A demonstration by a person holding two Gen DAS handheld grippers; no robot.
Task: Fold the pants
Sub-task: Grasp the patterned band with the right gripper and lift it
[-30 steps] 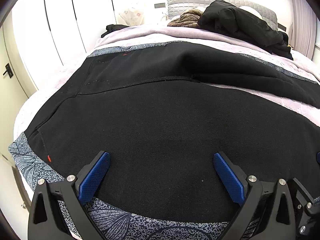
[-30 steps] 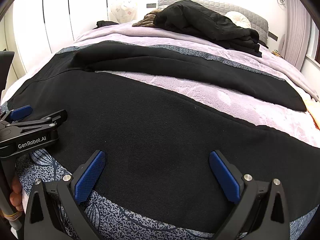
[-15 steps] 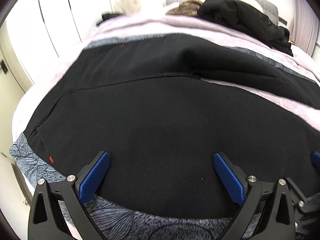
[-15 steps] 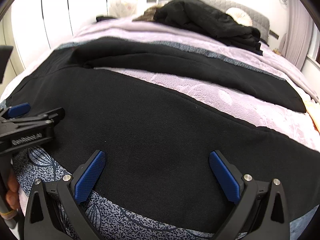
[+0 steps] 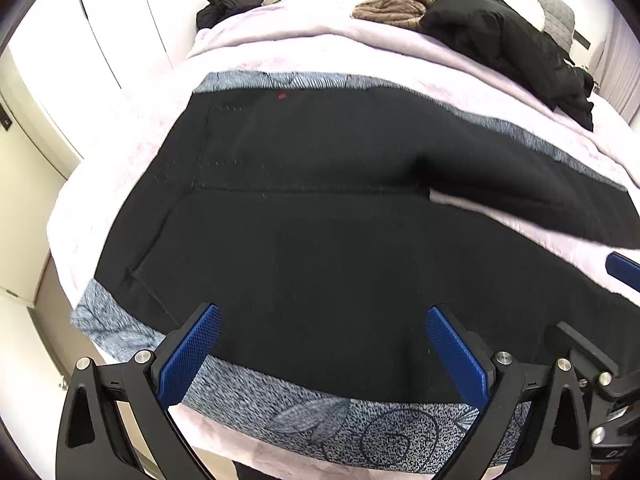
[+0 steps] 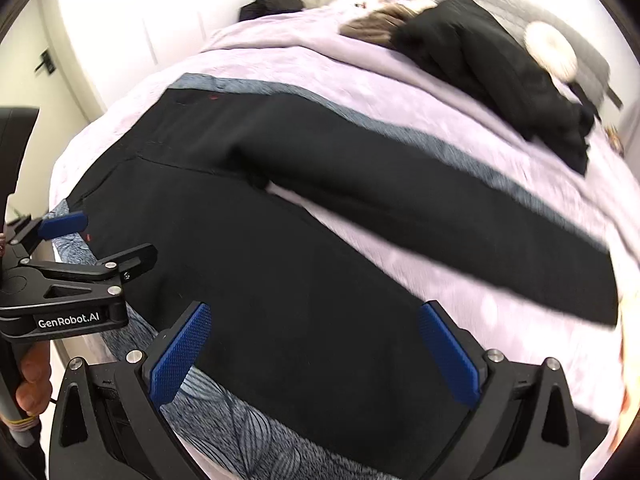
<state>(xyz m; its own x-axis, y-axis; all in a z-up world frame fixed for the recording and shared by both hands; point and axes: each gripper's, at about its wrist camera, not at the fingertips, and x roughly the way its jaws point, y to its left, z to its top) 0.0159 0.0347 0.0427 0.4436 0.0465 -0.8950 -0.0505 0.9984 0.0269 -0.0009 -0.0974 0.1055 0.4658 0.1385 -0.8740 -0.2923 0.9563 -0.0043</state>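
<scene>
The black pants [image 5: 320, 248] lie spread flat across the lilac bed, unfolded; the waist end sits to the left, showing stitched seams and a small red tag; the 2 legs run to the right and splay apart, lilac cover showing between them.

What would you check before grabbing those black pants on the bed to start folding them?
1. Left gripper open: ok.
2. Right gripper open: ok.
3. Pants spread flat, legs apart: ok.
4. Near edge of the pants between the fingers of each gripper: ok, though contact cannot be told.
5. Jacket at the far end clear of the pants: ok.
6. Far leg free of wrinkles: cannot tell, the picture is blurred.
</scene>
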